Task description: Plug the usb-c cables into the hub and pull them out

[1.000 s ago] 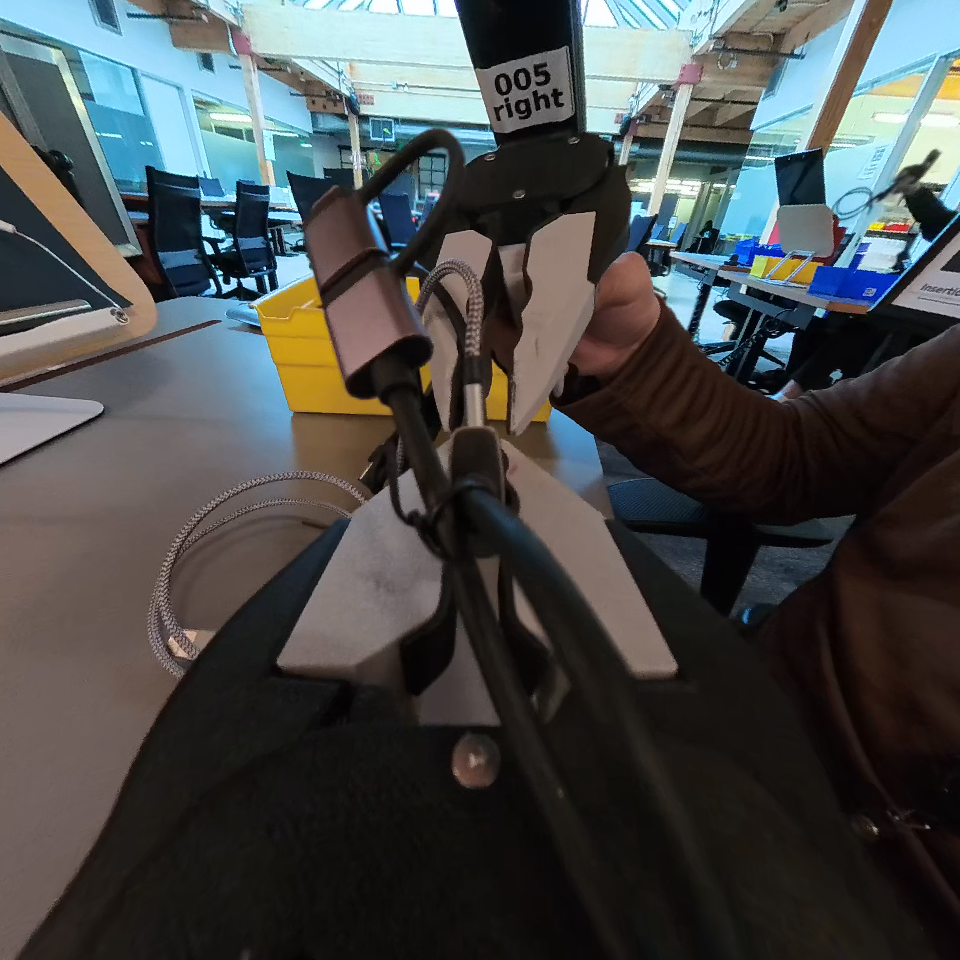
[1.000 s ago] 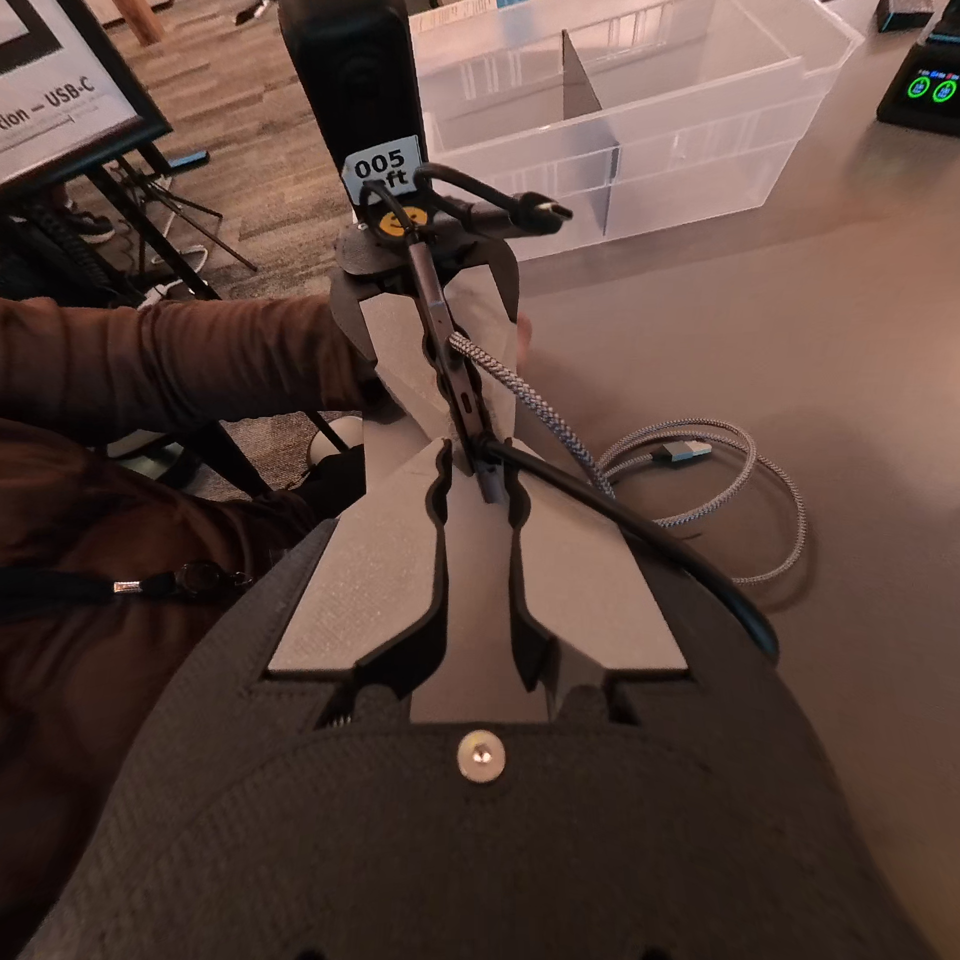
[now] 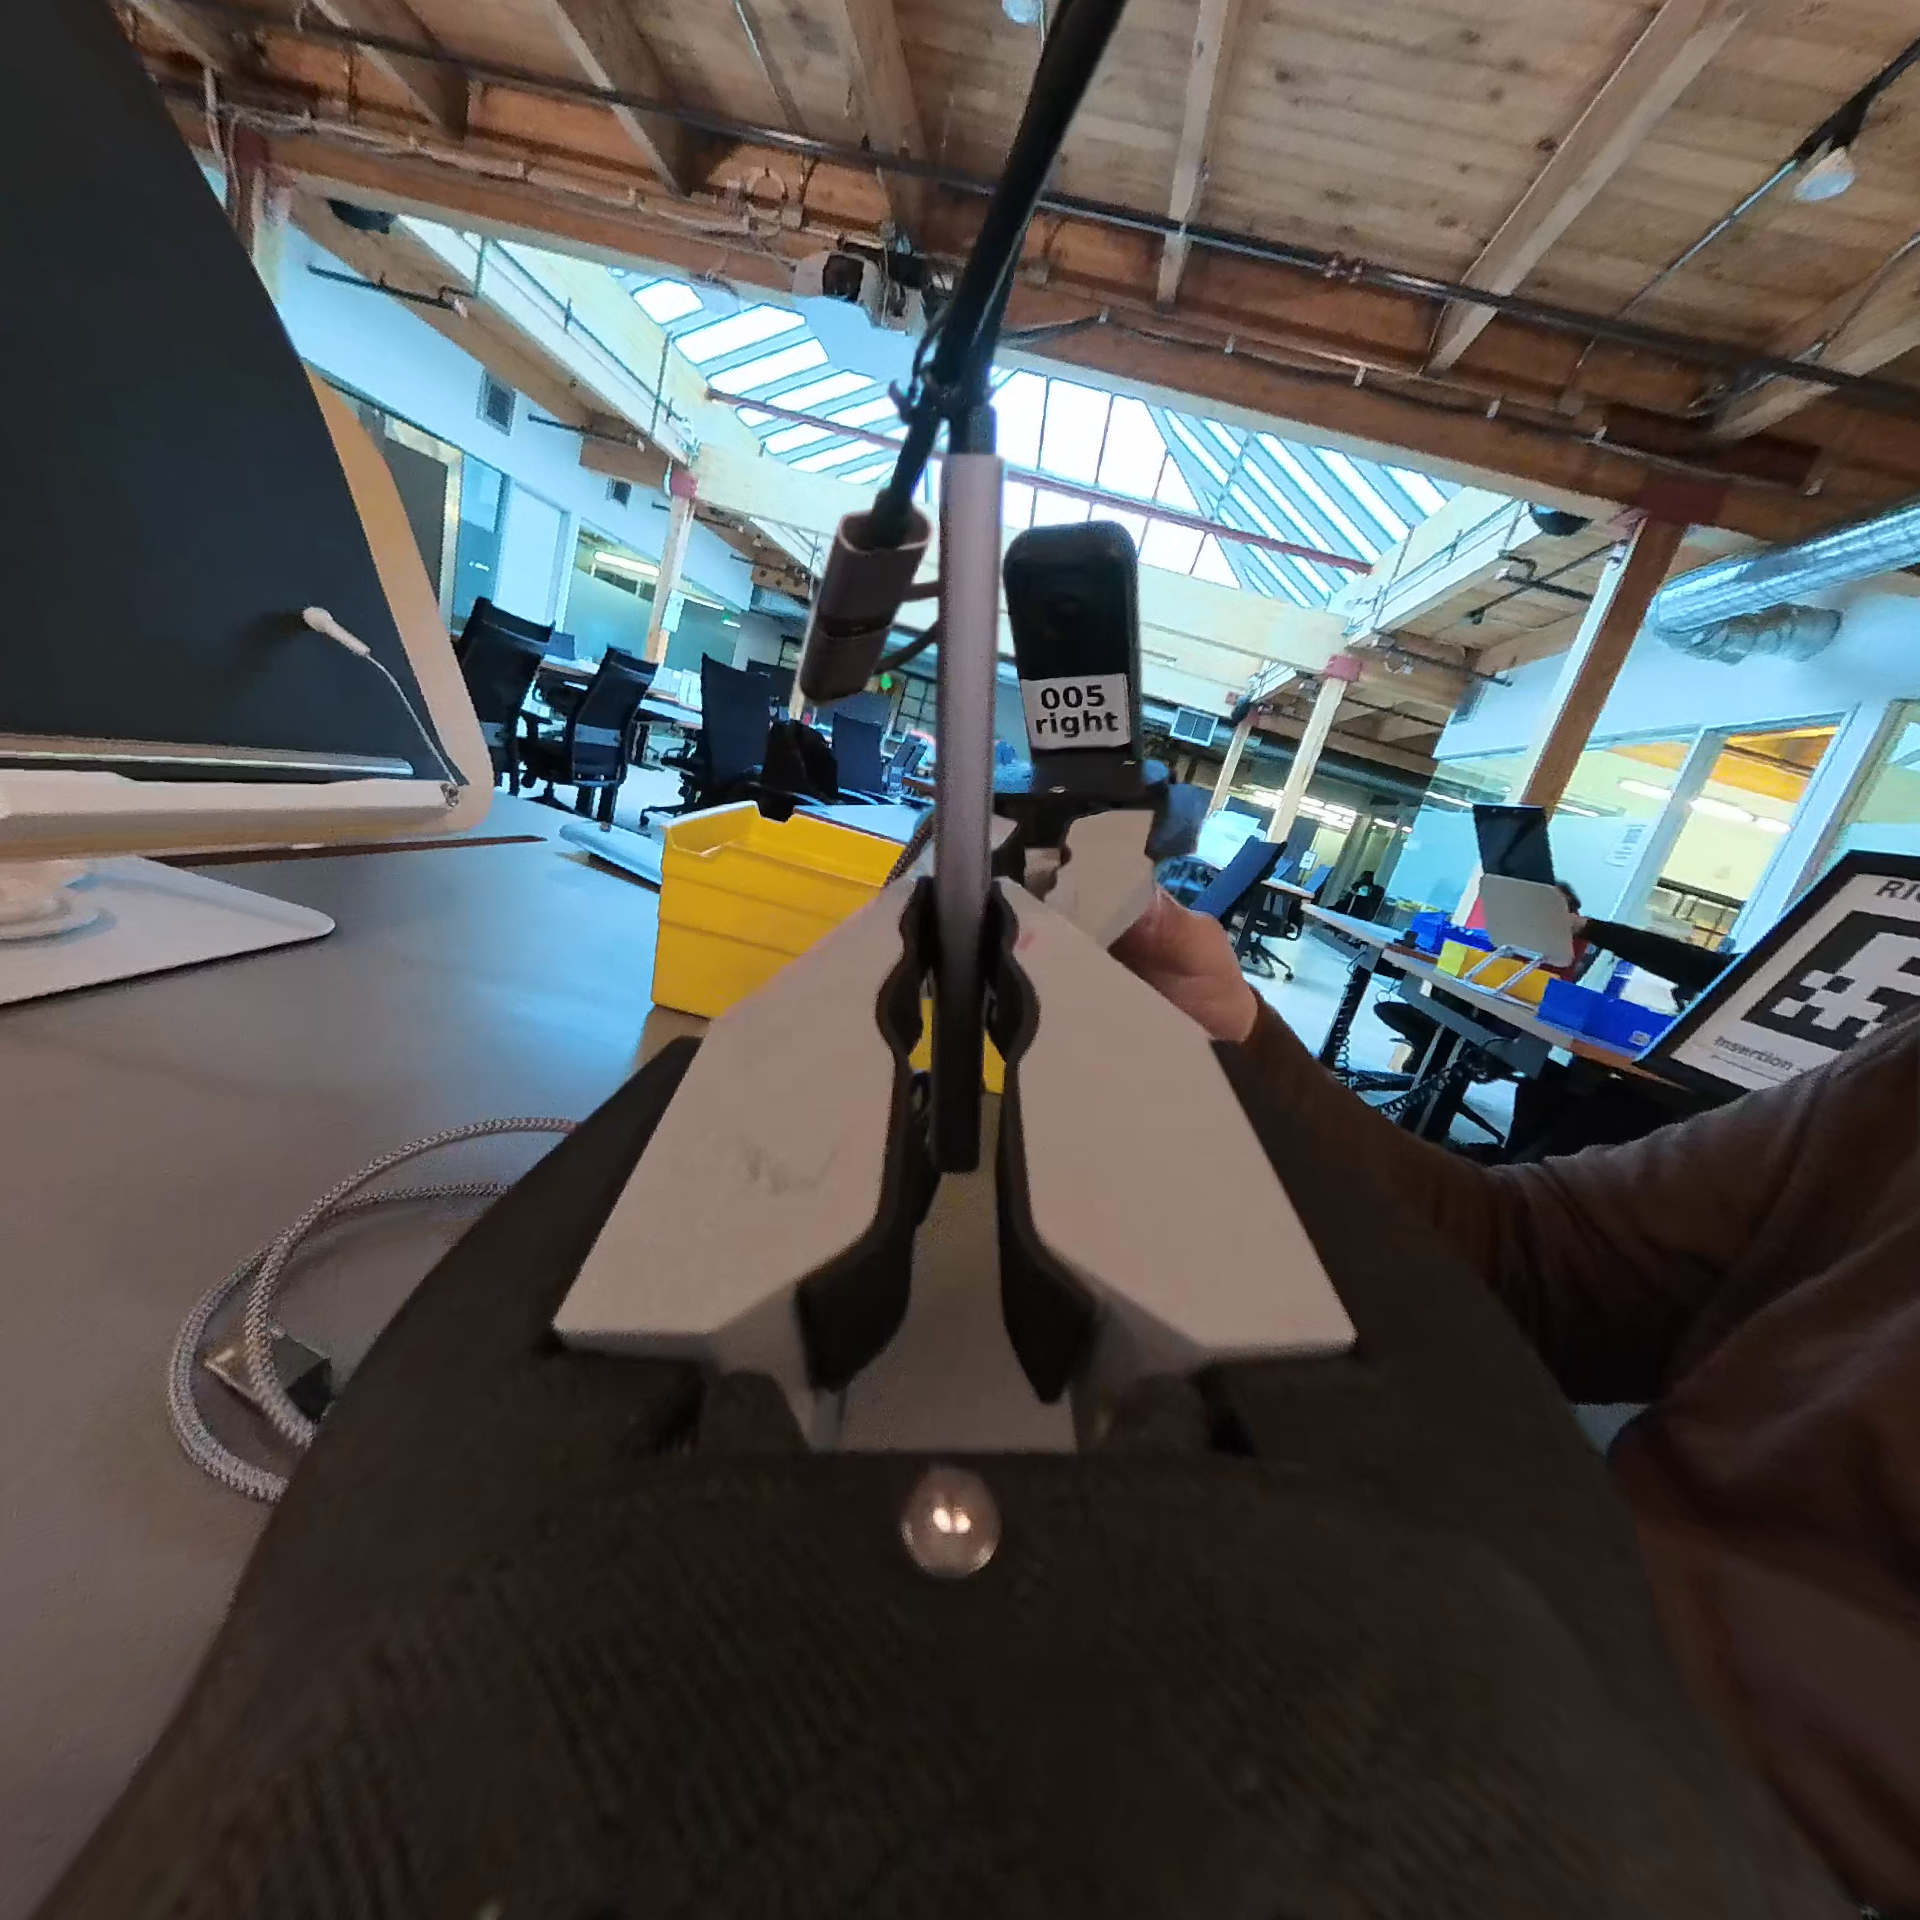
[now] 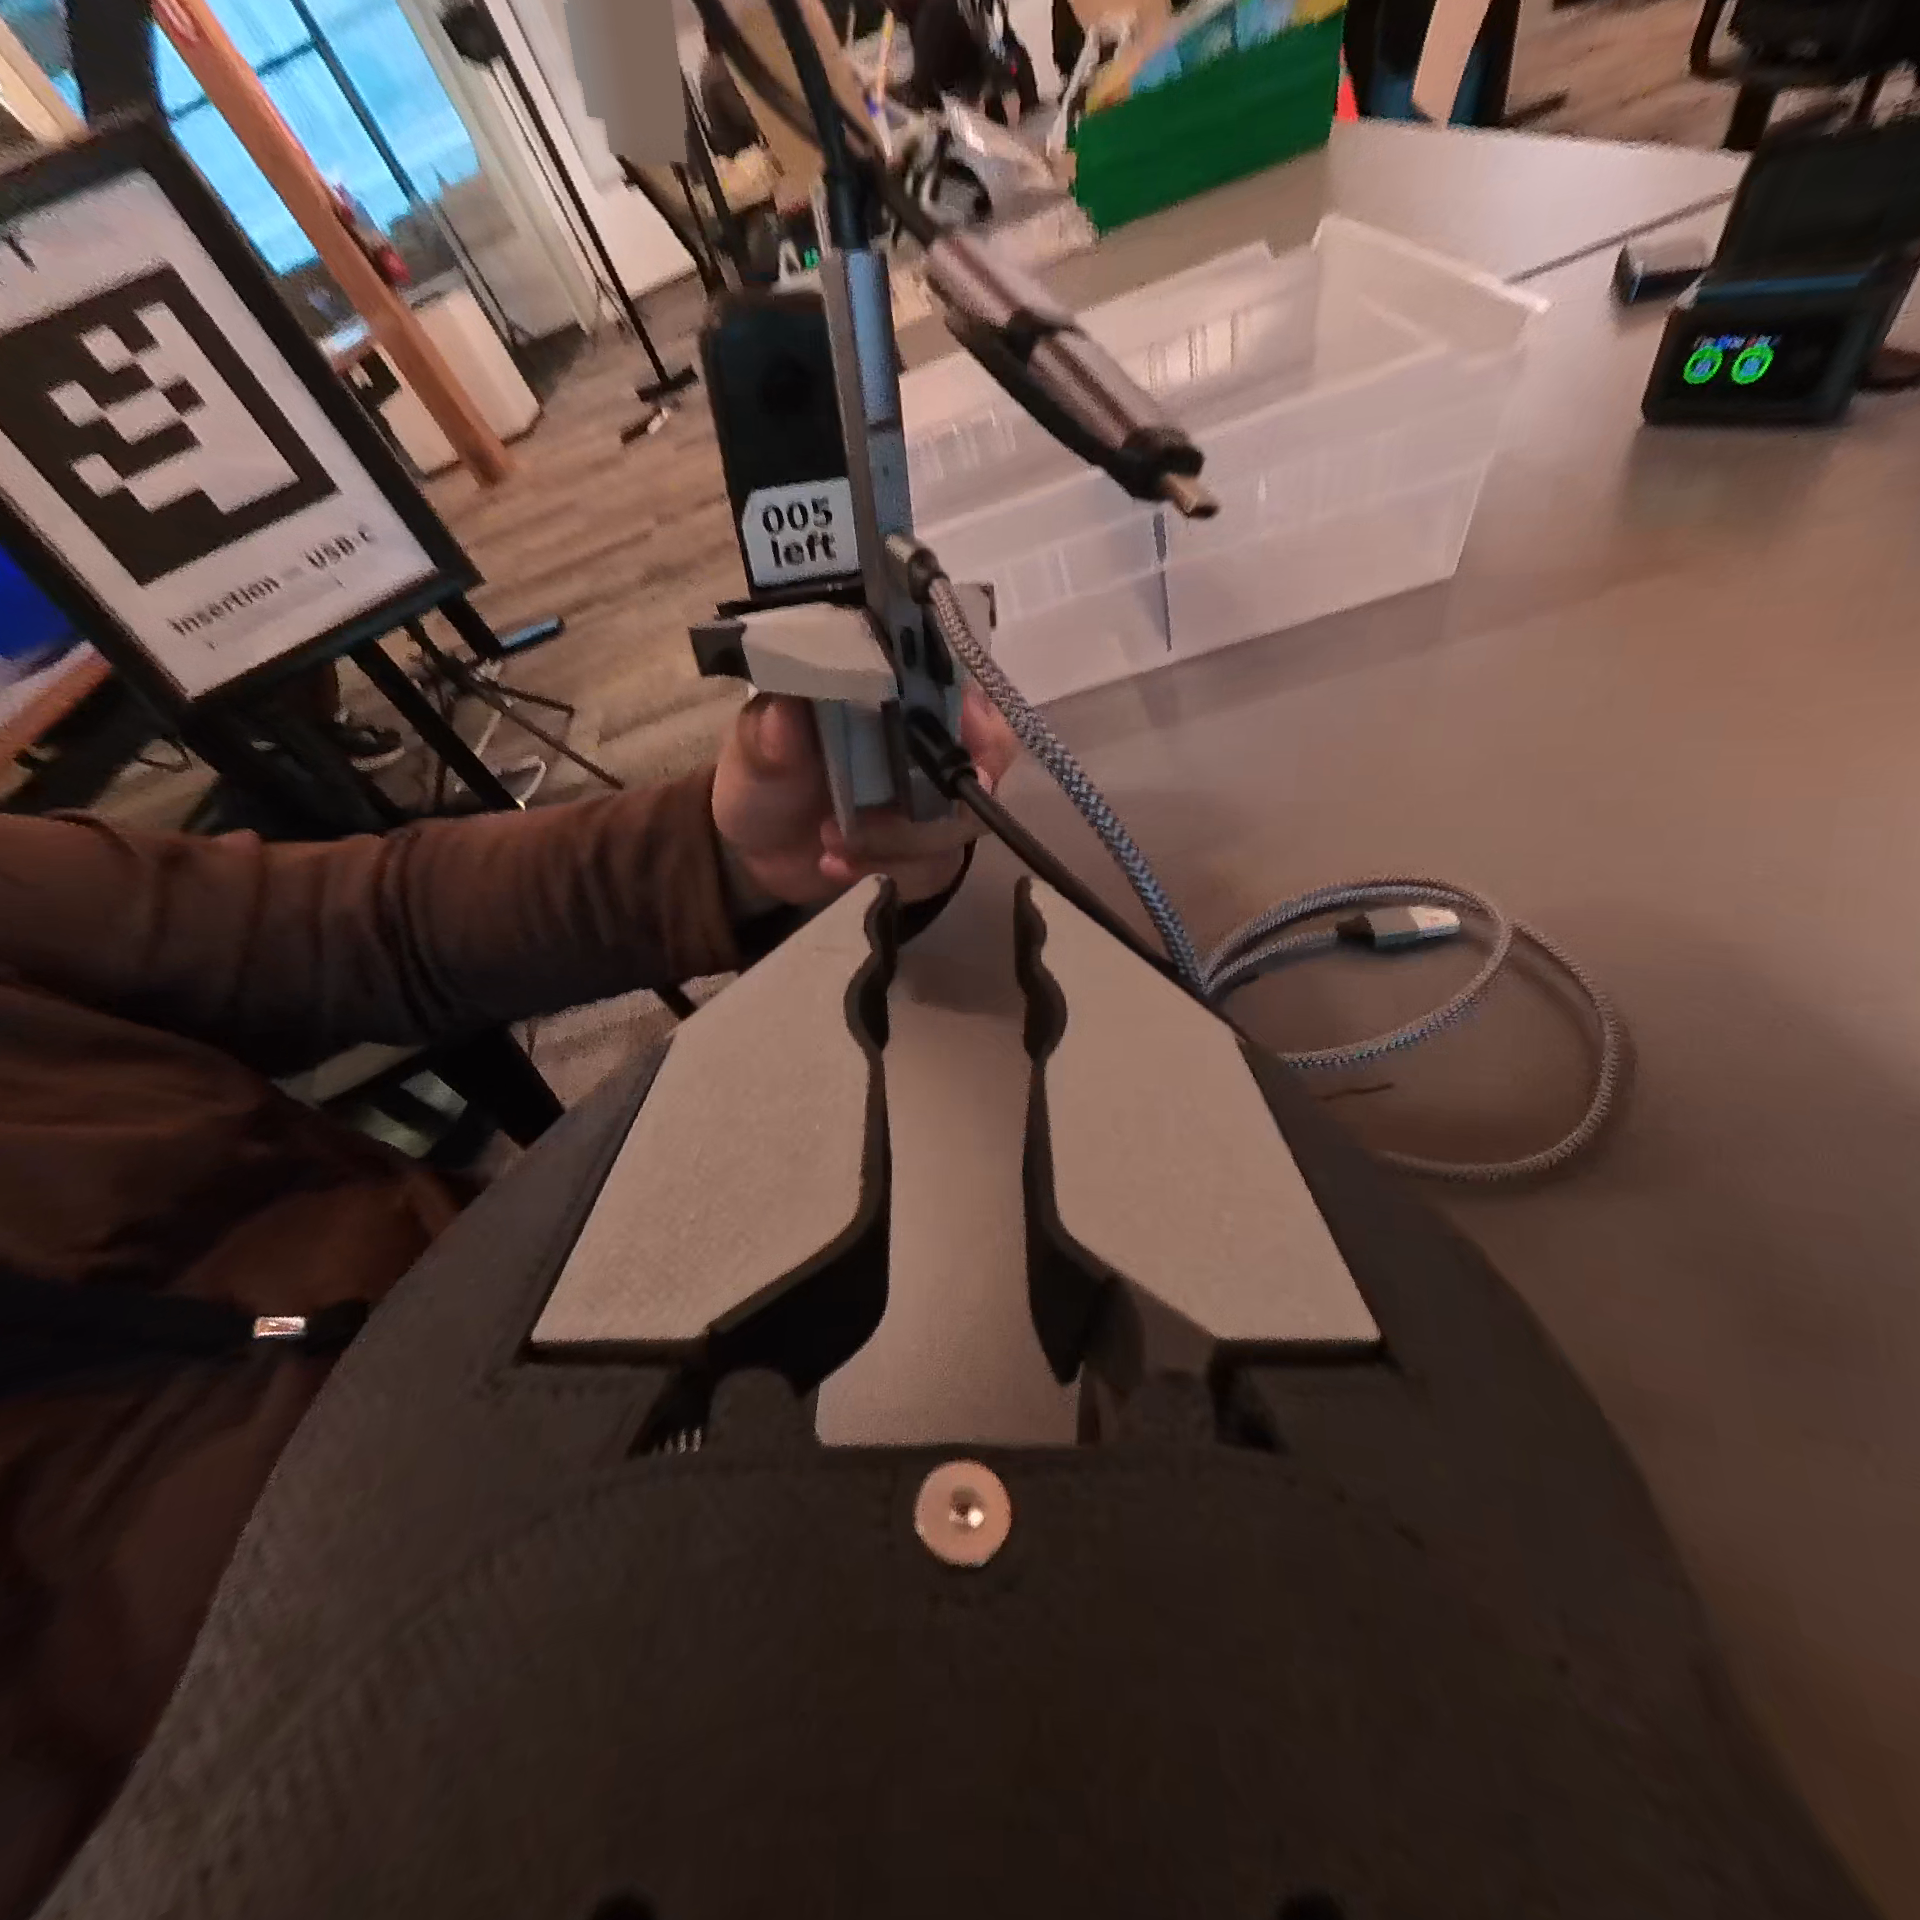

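My left gripper (image 3: 961,935) is shut on a slim grey hub (image 3: 966,675) and holds it upright above the table; the hub is seen edge-on. In the right wrist view, the hub (image 4: 873,395) has a braided grey cable (image 4: 1039,748) and a black cable (image 4: 997,821) plugged into its side. The hub's own lead ends in a loose plug (image 4: 1184,488) that hangs to the right. The braided cable coils on the table (image 4: 1455,1039). My right gripper (image 4: 951,914) is open and empty, just short of the hub. It also shows in the left wrist view (image 3: 1070,883).
A yellow bin (image 3: 769,904) stands beyond the hub, and a monitor on a stand (image 3: 156,520) is at the left. A clear plastic bin (image 4: 1299,447) and a black device with green lights (image 4: 1756,353) sit on the grey table (image 4: 1558,727). A marker sign (image 4: 156,436) stands on the floor at the left. Across from one pair of fingers to the other is roughly 4 cm.
My right gripper was shut on the black cable's plug at the hub; it has opened and drawn back. My left gripper has tilted up, so the hub now stands upright.
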